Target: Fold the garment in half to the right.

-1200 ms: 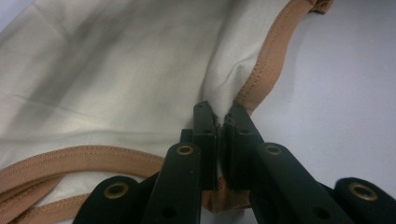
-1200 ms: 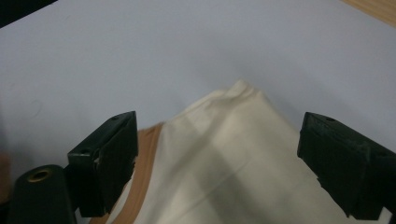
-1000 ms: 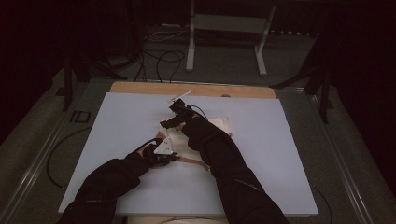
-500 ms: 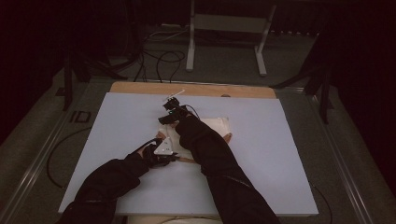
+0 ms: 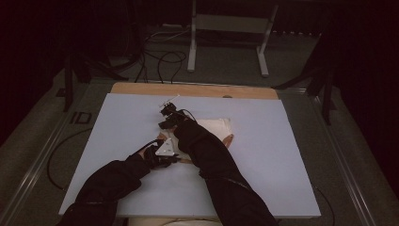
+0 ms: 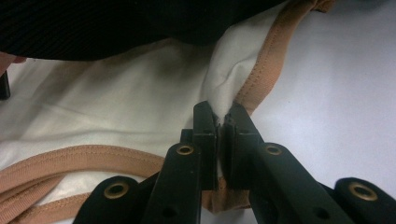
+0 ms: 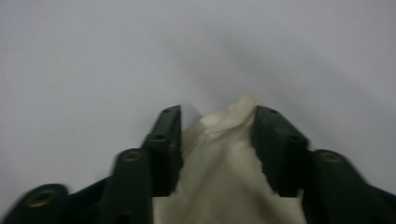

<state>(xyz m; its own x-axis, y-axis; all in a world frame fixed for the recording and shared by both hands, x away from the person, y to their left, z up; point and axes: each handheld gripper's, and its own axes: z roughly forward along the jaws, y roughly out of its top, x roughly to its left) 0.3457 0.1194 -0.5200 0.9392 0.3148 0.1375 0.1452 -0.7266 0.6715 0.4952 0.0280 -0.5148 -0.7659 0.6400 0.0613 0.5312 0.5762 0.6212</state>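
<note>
The cloth (image 5: 214, 129), white with a tan hem, lies crumpled at the middle of the tabletop (image 5: 291, 155), partly under the person's right sleeve (image 5: 207, 150). In the left gripper view the cloth (image 6: 116, 116) spreads away to the left, and its hem (image 6: 266, 70) runs up the right side toward the far edge, with the dark sleeve across the top. The left claw (image 6: 219, 123) is clenched on a pinched-up fold of the white fabric just inside the hem, its pads pressed together with the fold between them. In the high view that left claw (image 5: 162, 151) sits at the cloth's near left corner, a grey three-cornered plate on top. The right claw (image 5: 167, 115) is at the cloth's far left corner. In the right gripper view, the right claw (image 7: 217, 128) has a bunched tip of the cloth (image 7: 224, 154) between its jaws; they have just been closing, and the fabric fills the gap between them, though the picture is too blurred to tell whether the pads press on it yet. Beyond the tabletop's far edge, cables (image 5: 160, 59) lie on the floor beside a metal stand (image 5: 226, 28).
</note>
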